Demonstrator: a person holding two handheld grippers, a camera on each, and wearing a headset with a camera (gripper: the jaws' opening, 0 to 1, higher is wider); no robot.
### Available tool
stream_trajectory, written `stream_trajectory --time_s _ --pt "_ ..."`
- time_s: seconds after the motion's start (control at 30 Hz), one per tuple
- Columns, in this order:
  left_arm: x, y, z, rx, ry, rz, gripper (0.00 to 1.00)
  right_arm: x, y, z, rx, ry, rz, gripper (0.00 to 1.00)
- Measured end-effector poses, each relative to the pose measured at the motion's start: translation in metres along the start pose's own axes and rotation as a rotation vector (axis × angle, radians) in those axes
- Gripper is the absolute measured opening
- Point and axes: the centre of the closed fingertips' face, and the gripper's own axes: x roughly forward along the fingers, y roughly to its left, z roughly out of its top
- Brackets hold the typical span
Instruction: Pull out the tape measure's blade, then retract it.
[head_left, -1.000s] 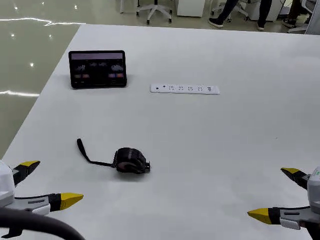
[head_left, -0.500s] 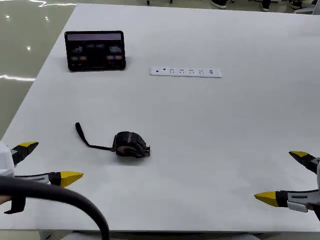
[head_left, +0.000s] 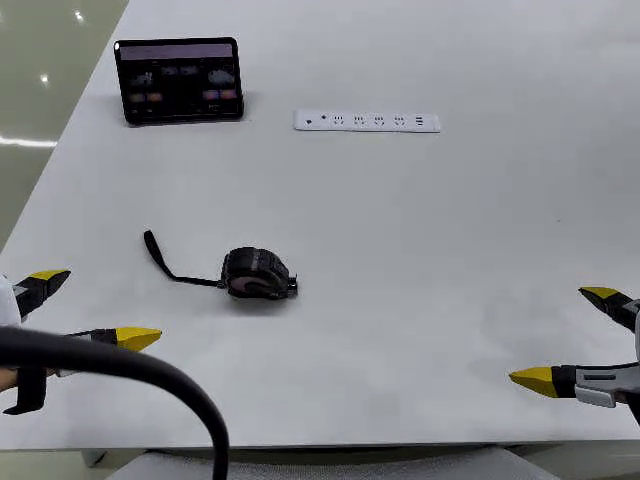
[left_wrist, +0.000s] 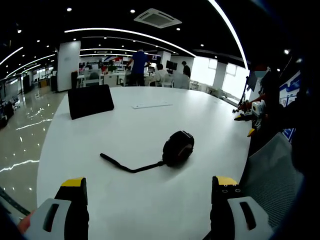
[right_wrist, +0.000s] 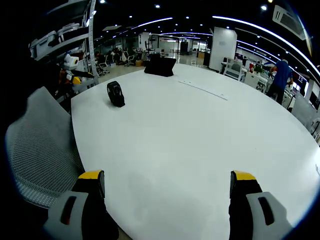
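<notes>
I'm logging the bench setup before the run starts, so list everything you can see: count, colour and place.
tape measure: one, black, left-centre of the table, strap trailing to its left.
tablet: one, black, propped at the far left.
power strip: one, white, far centre.
table: one, white.
chair: one, grey mesh, at the near table edge.
cable: one, black, near left.
left gripper: one, yellow-tipped, open, near left.
right gripper: one, yellow-tipped, open, near right.

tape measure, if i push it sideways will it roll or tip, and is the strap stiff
The tape measure seems to stand on its narrow edge, so a side push would probably tip it. Its strap lies curved on the table, so likely floppy and trailing.
</notes>
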Motion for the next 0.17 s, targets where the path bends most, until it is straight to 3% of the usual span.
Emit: stream_trajectory --time_s 0.17 --pt "-0.0002 0.0004 0.001 0.003 0.0 0.0 1.0 0.0011 0.0003 -0.0001 -0.004 0.001 0.004 1.0"
